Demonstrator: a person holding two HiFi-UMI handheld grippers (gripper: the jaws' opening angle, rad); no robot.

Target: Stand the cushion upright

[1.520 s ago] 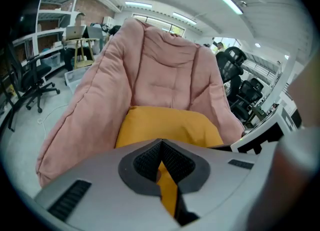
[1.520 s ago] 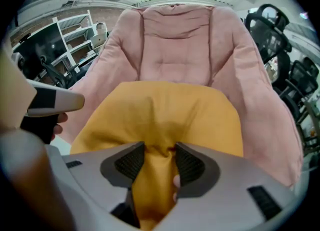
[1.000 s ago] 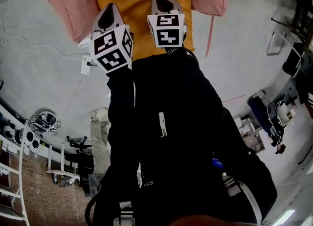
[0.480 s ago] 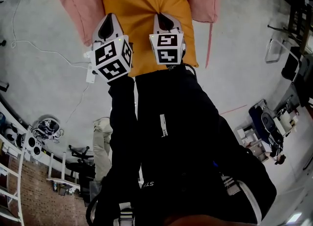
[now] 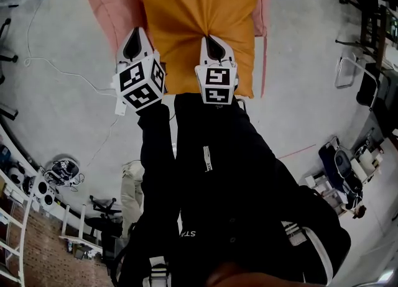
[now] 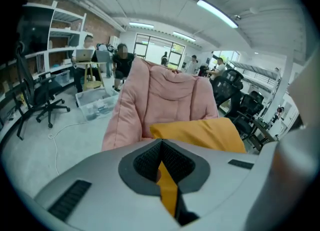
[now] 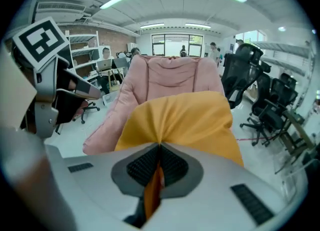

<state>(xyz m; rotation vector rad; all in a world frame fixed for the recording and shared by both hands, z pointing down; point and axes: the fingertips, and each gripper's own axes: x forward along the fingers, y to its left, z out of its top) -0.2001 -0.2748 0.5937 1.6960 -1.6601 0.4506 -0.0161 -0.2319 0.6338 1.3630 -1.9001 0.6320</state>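
An orange cushion (image 5: 199,12) lies on a larger pink cushion (image 5: 109,6) on the grey floor. My left gripper (image 5: 133,36) is shut on a fold at the orange cushion's near left edge. My right gripper (image 5: 211,40) is shut on a fold at the near edge, further right. In the left gripper view orange fabric runs between the shut jaws of the left gripper (image 6: 161,164), with the orange cushion (image 6: 200,132) beyond and the pink cushion (image 6: 165,92) standing behind it. In the right gripper view the right gripper (image 7: 159,165) pinches the gathered orange cushion (image 7: 180,115) before the pink cushion (image 7: 167,77).
A white cable and power strip (image 5: 115,96) lie on the floor at the left. Office chairs (image 7: 260,105) stand to the right, another chair (image 6: 37,95) and a clear box (image 6: 95,106) to the left. People sit at desks far back. My dark-clothed body (image 5: 217,186) fills the lower head view.
Both grippers have risen together with the orange cushion's near edge pinched in them. More of the cushion's far end now shows in the head view.
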